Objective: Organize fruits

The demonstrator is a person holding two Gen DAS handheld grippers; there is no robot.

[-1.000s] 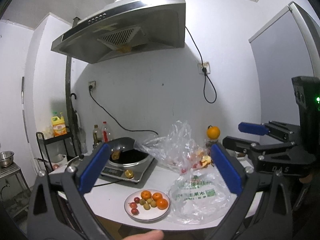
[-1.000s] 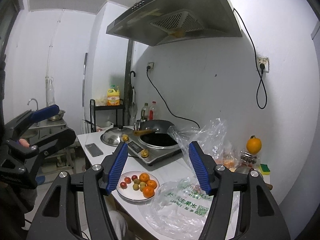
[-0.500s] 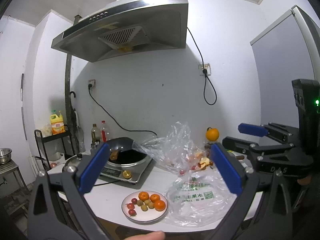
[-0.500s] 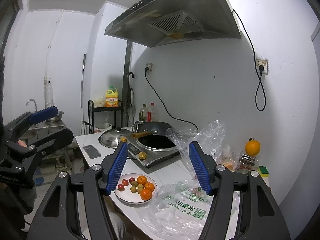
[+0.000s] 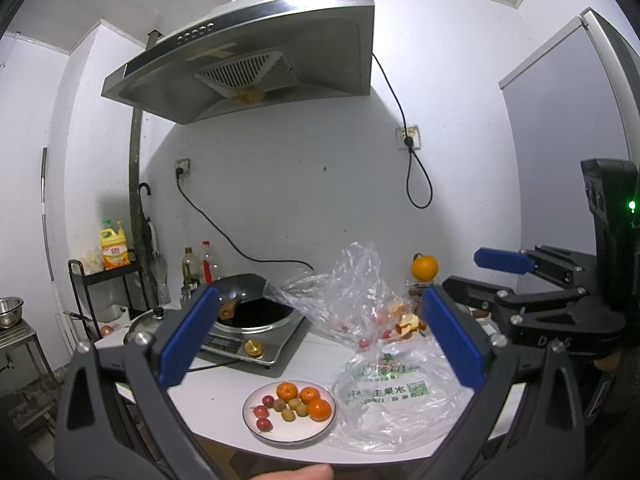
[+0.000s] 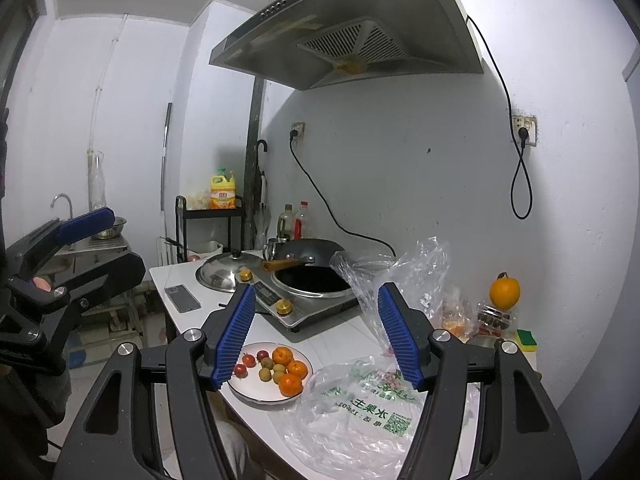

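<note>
A white plate [image 5: 280,430] [image 6: 256,394] near the counter's front edge holds three small oranges [image 5: 319,409] [image 6: 290,384], several green-brown fruits [image 5: 295,403] and red ones [image 5: 264,424]. A flat plastic bag with green print [image 5: 384,394] [image 6: 360,412] lies right of the plate. A crumpled clear bag [image 5: 352,292] [image 6: 404,276] with fruit and peel stands behind it. My left gripper [image 5: 320,344] is open and empty, above and well short of the counter. My right gripper [image 6: 316,336] is open and empty, also held back.
An induction cooker with a black wok [image 5: 256,312] [image 6: 310,276] sits at the back left, a pot lid [image 6: 228,274] and a phone [image 6: 182,298] beside it. A large orange [image 5: 424,268] [image 6: 504,292] stands on jars at the back right. A black rack [image 5: 108,280] stands left of the counter.
Both grippers have drifted slightly back and up from the counter, so the plate and bags sit a little lower in view. Both stay open and empty.
</note>
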